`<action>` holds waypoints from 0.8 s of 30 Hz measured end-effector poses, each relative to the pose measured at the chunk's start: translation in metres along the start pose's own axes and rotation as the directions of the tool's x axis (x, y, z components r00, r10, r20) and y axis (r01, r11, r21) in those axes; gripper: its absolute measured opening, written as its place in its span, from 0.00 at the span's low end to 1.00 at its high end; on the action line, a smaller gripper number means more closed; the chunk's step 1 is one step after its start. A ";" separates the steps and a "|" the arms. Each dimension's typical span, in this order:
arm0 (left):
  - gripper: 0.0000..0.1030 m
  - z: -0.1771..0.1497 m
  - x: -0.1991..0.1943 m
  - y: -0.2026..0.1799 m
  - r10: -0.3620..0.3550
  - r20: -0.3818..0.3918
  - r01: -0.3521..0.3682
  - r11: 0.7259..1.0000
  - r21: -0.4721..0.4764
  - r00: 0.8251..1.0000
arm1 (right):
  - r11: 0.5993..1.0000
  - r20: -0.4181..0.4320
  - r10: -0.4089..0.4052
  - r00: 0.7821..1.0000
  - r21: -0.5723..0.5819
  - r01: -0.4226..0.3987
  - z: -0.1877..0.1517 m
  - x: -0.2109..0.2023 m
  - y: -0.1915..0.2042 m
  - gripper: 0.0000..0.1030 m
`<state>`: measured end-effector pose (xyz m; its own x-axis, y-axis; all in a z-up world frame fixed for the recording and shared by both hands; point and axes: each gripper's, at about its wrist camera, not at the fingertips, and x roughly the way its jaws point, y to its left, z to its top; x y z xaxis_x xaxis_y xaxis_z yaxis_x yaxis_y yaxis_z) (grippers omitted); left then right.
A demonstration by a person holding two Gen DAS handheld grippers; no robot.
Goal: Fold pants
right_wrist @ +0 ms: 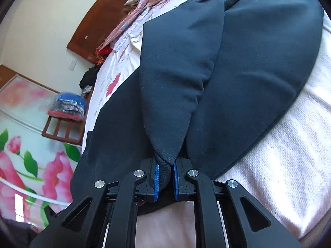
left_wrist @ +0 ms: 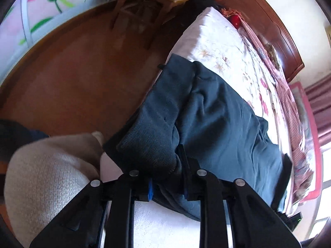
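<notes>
Dark teal pants lie spread on a bed with a pale floral sheet. My left gripper is shut on a thick bunch of the pants' ribbed waistband at the bed's near edge. In the right wrist view the pants stretch away in two lobes. My right gripper is shut on a folded corner of the fabric, pinched between its blue pads, lifted slightly off the sheet.
A wooden headboard and a red checked cloth run along the bed's far side. A wooden stool stands on the brown floor. A beige sleeve is at the left. A floral wardrobe door is nearby.
</notes>
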<state>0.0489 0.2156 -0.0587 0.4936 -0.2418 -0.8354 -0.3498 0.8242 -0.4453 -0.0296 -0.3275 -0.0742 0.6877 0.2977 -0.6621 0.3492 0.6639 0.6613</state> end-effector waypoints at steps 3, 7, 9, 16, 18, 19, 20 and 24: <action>0.18 0.007 -0.009 0.008 -0.068 0.062 0.073 0.994 -0.076 0.996 | 1.000 0.023 0.021 1.000 -0.009 -0.021 0.006 -0.005 0.007 0.10; 0.21 0.008 -0.010 0.001 0.005 0.039 -0.005 1.000 -0.009 0.999 | 0.998 0.036 -0.004 0.999 -0.055 0.006 0.007 -0.012 0.017 0.10; 0.39 0.006 -0.013 -0.001 0.030 0.041 -0.030 0.999 0.010 0.999 | 0.999 -0.052 -0.051 0.997 -0.008 0.051 0.006 -0.004 0.007 0.13; 0.80 0.003 -0.066 0.003 0.253 0.303 -0.227 0.967 -0.118 0.919 | 0.985 0.143 0.064 0.988 0.149 -0.085 0.036 -0.064 -0.027 0.45; 0.84 0.004 -0.065 -0.017 0.198 0.309 -0.189 0.980 -0.060 0.930 | 0.990 0.199 0.053 0.979 0.119 -0.078 0.063 -0.075 -0.033 0.45; 0.86 0.003 -0.060 -0.028 0.178 0.301 -0.178 0.984 -0.027 0.937 | 0.993 0.225 0.043 0.973 0.096 -0.067 0.080 -0.078 -0.036 0.45; 0.87 0.001 -0.054 -0.043 0.157 0.290 -0.169 0.985 0.019 0.944 | 0.995 0.235 0.039 0.971 0.081 -0.059 0.091 -0.078 -0.038 0.45; 0.91 -0.020 -0.026 -0.104 0.099 0.252 -0.166 0.951 0.260 0.963 | 0.998 0.258 -0.018 0.966 0.069 0.000 0.144 -0.065 -0.046 0.45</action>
<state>0.0566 0.1261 0.0025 0.6414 -0.0224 -0.7669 -0.2075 0.9573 -0.2015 0.0012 -0.4761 -0.0102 0.8223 0.0982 -0.5605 0.3928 0.6148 0.6839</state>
